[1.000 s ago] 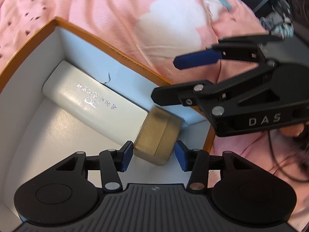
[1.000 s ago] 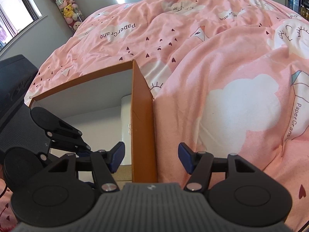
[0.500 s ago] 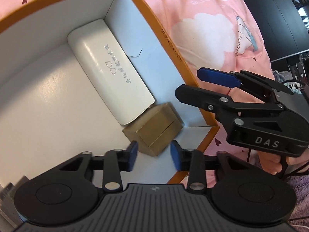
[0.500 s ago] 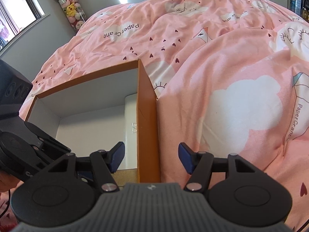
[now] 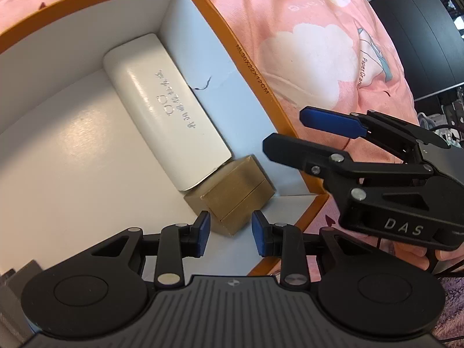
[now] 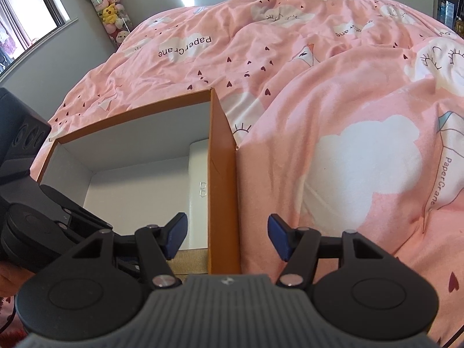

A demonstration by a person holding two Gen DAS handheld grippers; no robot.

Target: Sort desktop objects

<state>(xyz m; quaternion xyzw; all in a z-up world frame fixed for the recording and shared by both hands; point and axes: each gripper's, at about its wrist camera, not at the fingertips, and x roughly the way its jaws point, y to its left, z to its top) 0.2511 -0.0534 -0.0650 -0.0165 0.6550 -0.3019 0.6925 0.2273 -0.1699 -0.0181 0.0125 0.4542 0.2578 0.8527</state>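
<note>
An open cardboard box with orange outer walls and a white inside sits on a bed covered by a pink quilt printed with white clouds and small dark hearts. Inside the box, a long white rounded case with silver lettering lies along the right-hand wall, and a small gold-coloured cardboard cube box rests in the near corner, touching the end of the white case.

The left gripper points steeply down into the box, just above the gold cube. Its jaws have just been closing, yet the blue pads stand apart with a gap; the near corner of the cube shows just beyond that gap, and neither pad presses on it, so the jaws are open and hold nothing.

The right gripper hangs over the box's right-hand wall, which runs up between its two blue pads without touching either one. Its jaws are spread wide and empty. From the left wrist view this gripper shows side-on over the box's near right corner, with a hand partly visible beneath its body.

In the right wrist view, a clear tube stuffed with plush toys stands against the grey wall beside a window
</note>
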